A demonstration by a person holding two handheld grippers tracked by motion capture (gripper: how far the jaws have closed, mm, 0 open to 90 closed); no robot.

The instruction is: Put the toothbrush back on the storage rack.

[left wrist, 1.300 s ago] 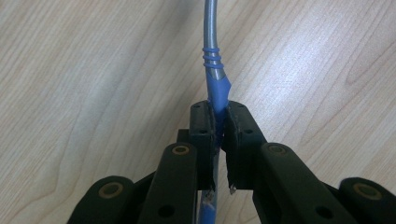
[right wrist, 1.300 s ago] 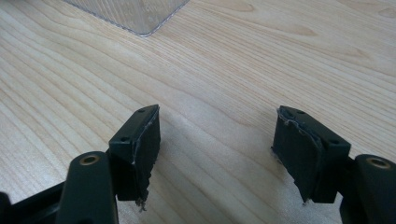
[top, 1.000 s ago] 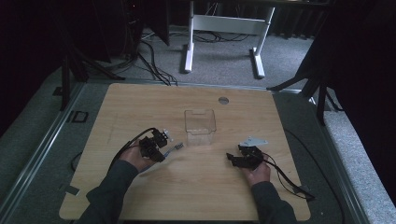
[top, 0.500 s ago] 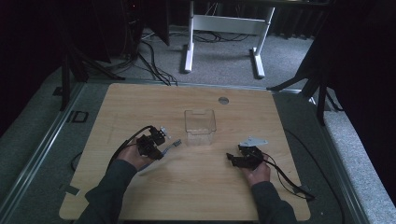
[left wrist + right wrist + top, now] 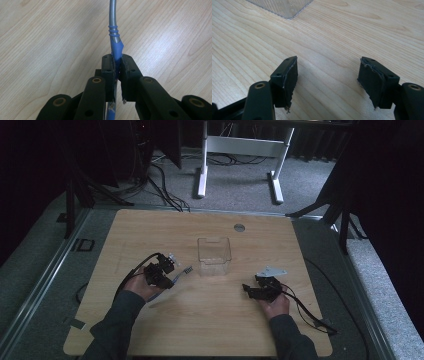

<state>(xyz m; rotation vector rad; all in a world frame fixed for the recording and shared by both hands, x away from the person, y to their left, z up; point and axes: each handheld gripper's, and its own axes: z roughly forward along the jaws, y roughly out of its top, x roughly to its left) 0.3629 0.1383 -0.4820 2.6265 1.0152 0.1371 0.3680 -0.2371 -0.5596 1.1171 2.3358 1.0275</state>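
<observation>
Clearly the toothbrush (image 5: 114, 40) is clamped by its blue handle between the closed jaws of the left gripper (image 5: 117, 67), its grey neck running on above the wooden table (image 5: 45, 37). From the high view its bristled head (image 5: 187, 269) points toward the clear plastic box (image 5: 214, 255) and seems to stop just short of it, though the dim picture leaves that unsure. The right gripper (image 5: 328, 75) rests near the box's other side, jaws wide apart over bare wood.

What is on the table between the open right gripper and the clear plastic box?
Nothing: in the right gripper view, bare wooden table runs from the right gripper to the clear plastic box. The high view shows the same gap.
</observation>
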